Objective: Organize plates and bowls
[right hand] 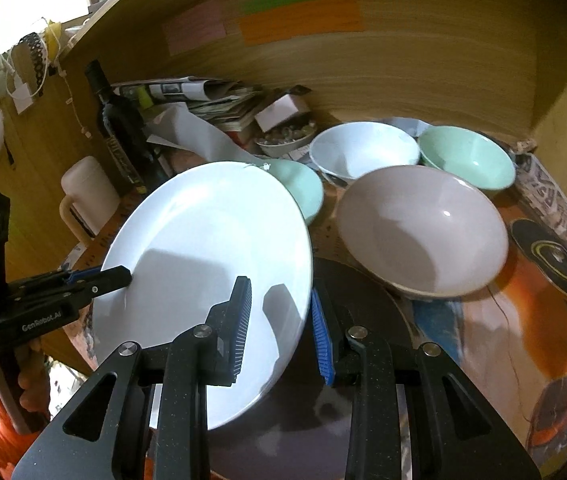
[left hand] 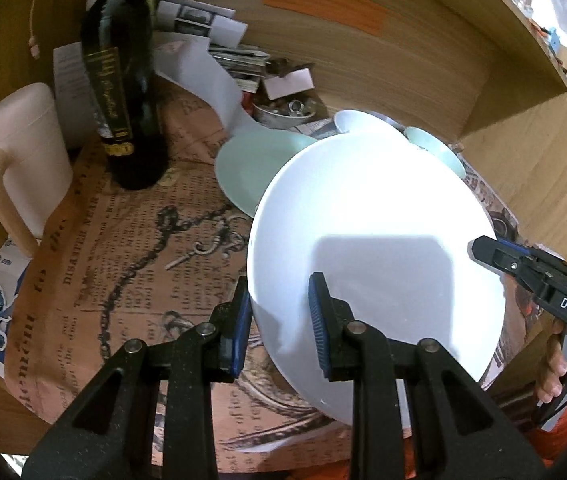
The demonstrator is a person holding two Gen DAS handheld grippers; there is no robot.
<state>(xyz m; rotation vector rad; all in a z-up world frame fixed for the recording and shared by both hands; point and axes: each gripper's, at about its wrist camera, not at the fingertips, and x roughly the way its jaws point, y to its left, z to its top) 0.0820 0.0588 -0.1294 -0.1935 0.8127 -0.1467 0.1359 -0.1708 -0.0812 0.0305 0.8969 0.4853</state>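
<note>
White plate pinched at opposite rims by left claw and right claw, covering most of green plate

The plate hangs left of 3 bowls behind it.

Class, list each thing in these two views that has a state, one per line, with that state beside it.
white plate: lifted, tilted, held at opposite rims
left hand-held gripper: shut on white plate
right hand-held gripper: shut on white plate
pinkish bowl: upright, empty
white bowl: upright, empty
green bowl: upright, empty
green plate: flat on the table
dark bottle: standing upright
</note>
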